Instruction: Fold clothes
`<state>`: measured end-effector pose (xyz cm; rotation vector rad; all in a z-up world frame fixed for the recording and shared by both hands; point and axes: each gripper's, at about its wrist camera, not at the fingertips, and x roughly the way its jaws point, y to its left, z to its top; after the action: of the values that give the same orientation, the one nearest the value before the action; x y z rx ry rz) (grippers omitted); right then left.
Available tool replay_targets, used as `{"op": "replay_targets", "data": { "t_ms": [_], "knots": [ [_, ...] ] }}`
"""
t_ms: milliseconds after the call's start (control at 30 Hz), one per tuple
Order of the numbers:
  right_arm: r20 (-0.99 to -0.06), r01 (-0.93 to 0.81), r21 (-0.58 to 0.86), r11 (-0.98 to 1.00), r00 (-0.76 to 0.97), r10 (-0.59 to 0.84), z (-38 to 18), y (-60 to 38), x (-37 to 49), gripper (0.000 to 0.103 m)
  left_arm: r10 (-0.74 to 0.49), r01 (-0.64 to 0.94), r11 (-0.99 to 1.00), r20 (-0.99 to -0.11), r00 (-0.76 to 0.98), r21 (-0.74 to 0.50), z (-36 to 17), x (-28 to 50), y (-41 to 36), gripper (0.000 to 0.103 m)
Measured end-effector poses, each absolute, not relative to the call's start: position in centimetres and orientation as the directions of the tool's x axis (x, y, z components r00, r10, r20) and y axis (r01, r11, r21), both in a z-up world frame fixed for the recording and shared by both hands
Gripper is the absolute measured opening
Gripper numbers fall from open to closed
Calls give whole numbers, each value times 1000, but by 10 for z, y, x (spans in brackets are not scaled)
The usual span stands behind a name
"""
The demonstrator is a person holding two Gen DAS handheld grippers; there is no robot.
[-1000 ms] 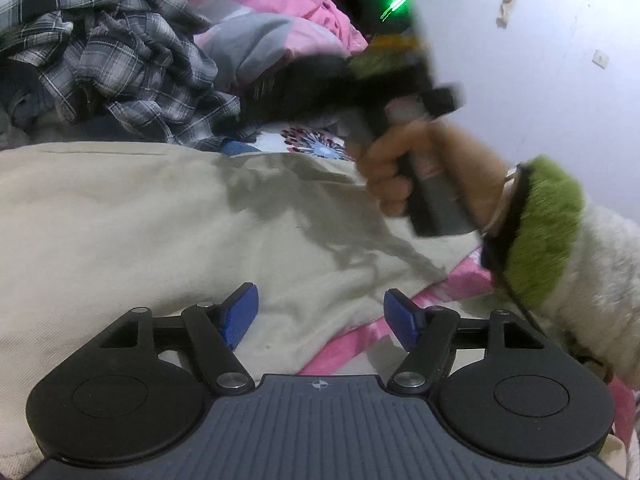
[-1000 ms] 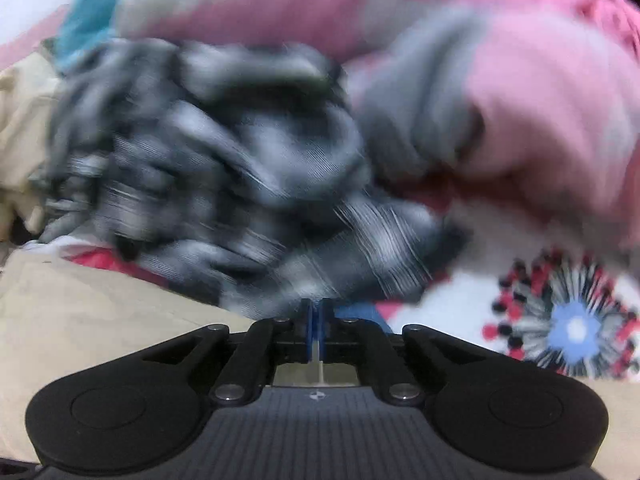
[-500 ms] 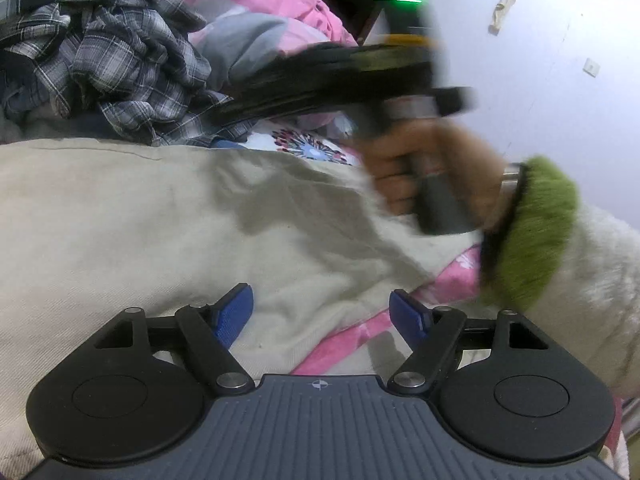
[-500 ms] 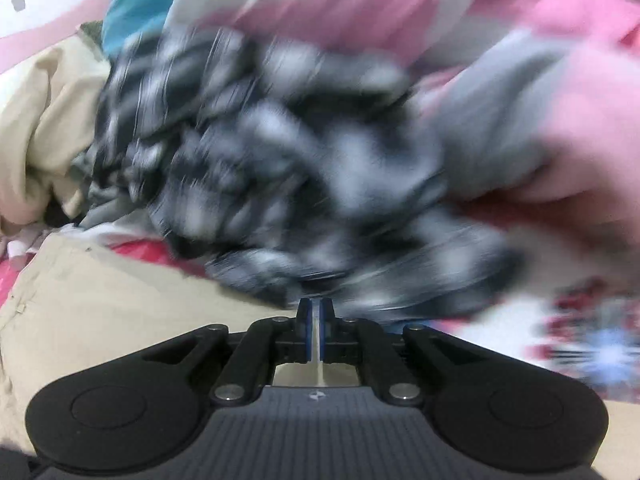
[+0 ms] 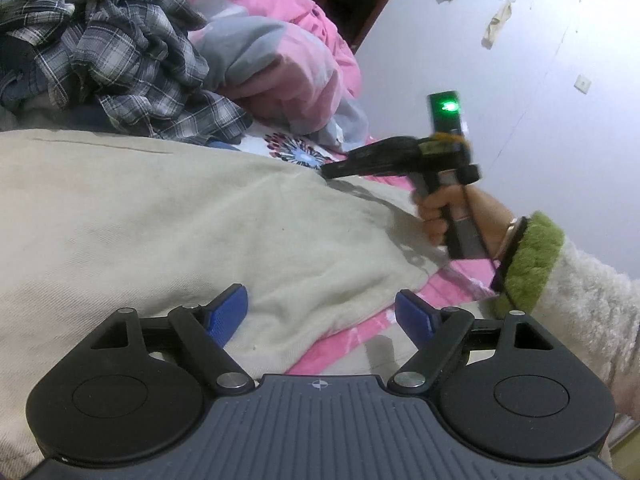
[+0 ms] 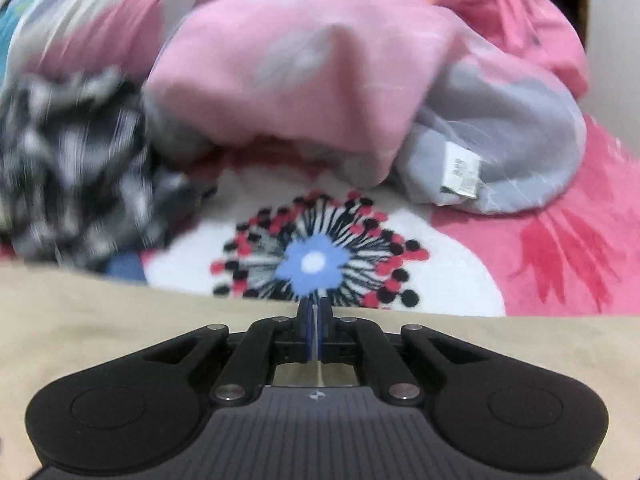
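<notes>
A plaid shirt (image 5: 120, 60) lies crumpled far left. The beige garment (image 5: 180, 220) spreads over the bed. The left gripper (image 5: 320, 312), jaws just widening, holds nothing. Right, the right gripper (image 6: 316, 312), jaws together, tilts down at its far edge.

Ahead of the left gripper's (image 5: 320, 314) spread fingers the beige garment (image 5: 160, 220) lies flat and low, so the way forward over it is clear up to the heaped plaid shirt (image 5: 120, 60) and the pink quilt (image 5: 288, 52) beyond, which wall off the far side. To the right of those fingers the right gripper (image 5: 326, 171) and the hand (image 5: 436, 212) holding it stand above the cloth's edge. Past the right gripper's closed fingertips the flowered sheet (image 6: 440, 264) is bare, with quilt rising close behind.
</notes>
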<state>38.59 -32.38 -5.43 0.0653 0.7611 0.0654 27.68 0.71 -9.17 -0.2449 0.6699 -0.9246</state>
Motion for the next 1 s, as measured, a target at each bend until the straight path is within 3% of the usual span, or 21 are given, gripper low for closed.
{"op": "replay_targets", "data": {
  "t_ms": [133, 267, 433, 633, 767, 933, 1000],
  "knots": [
    [-664, 14, 49, 999, 747, 22, -28, -363, 351, 2, -801, 659, 592, -430, 417, -464, -91, 277, 6, 83],
    [-759, 116, -11, 993, 646, -84, -57, -404, 345, 0, -809, 662, 581, -424, 407, -473, -92, 278, 7, 87],
    [-706, 191, 161, 968, 707, -23, -62, -439, 355, 0, -814, 660, 575, -416, 405, -484, -93, 278, 9, 87],
    [-678, 263, 138, 955, 728, -102, -31, -477, 320, 2, -814, 667, 574, -419, 402, -475, -92, 277, 8, 92],
    [-746, 358, 25, 933, 628, -221, -53, -513, 335, 0, -824, 674, 560, -410, 391, -482, -93, 278, 8, 95],
    [-731, 491, 103, 865, 627, -269, -59, -549, 357, 0, -832, 673, 549, -400, 384, -496, -93, 278, 10, 97],
    [-732, 497, 68, 865, 614, -295, -48, -543, 354, 2, -832, 673, 549, -400, 385, -495, -93, 278, 10, 97]
  ]
}}
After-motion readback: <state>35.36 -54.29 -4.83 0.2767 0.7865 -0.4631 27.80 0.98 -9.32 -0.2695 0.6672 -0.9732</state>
